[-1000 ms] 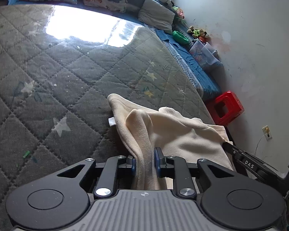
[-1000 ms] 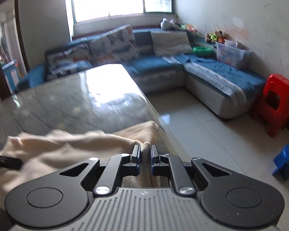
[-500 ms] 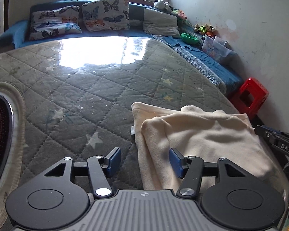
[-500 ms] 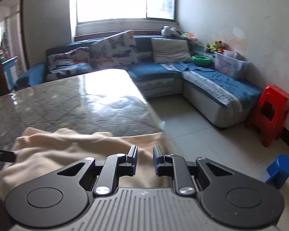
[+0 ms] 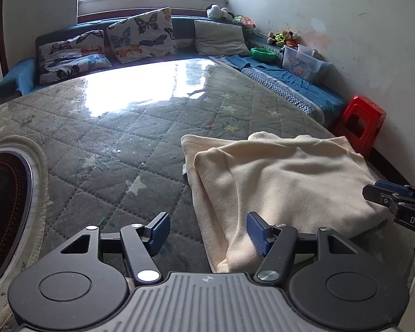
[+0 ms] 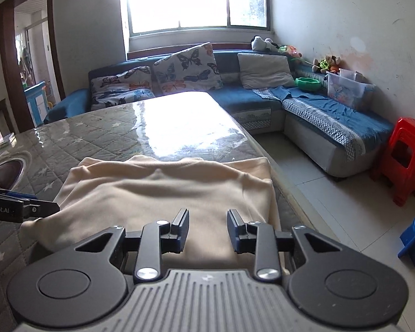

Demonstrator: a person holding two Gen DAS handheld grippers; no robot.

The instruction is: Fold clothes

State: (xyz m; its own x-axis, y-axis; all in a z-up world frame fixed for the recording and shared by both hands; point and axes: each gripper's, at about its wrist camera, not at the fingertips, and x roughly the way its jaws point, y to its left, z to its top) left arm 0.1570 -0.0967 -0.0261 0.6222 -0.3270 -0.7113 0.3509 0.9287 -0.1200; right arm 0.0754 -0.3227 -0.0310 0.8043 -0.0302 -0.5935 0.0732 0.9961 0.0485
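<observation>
- L gripper (image 5: 207, 233): jaws apart and opening, nothing clamped. Cloth edge lies between them, nearer the right-hand pad (image 5: 258, 233). Risk: pad looks v. close to the fabric, so pulling away could snag the hem and drag the fold open.
- R gripper (image 6: 207, 231): jaws parted less wide, also opening. Cream garment (image 6: 166, 193) passes under the gap; no pinch visible. Risk: fuzzy pile may cling to a pad, lifting the near edge w/ the tool as it backs off.
- Garment (image 5: 285, 182), just ahead of both tools: folded, lying on the quilted table cover (image 5: 110, 144). Near corner below the L tool droops in a loose roll. Risk: roll may slump and leave an uneven edge.
- Right of the R tool: the garment's side sits close to the table edge (image 6: 279, 171), floor (image 6: 318, 193) beyond. Risk: a sideways nudge could slide the cloth off; clear film over the cover looks slick.
- Ahead, mid-table: garment's far edge is wavy, layers not flush. Risk: next fold prob. compounds the offset unless smoothed first.
- Far left of the L tool: dark inset cooktop (image 5: 5, 207), well apart from the cloth. Low risk unless the garment gets swept across.
- Far: sofa (image 6: 235, 102), red stool (image 6: 404, 160); no bearing.
</observation>
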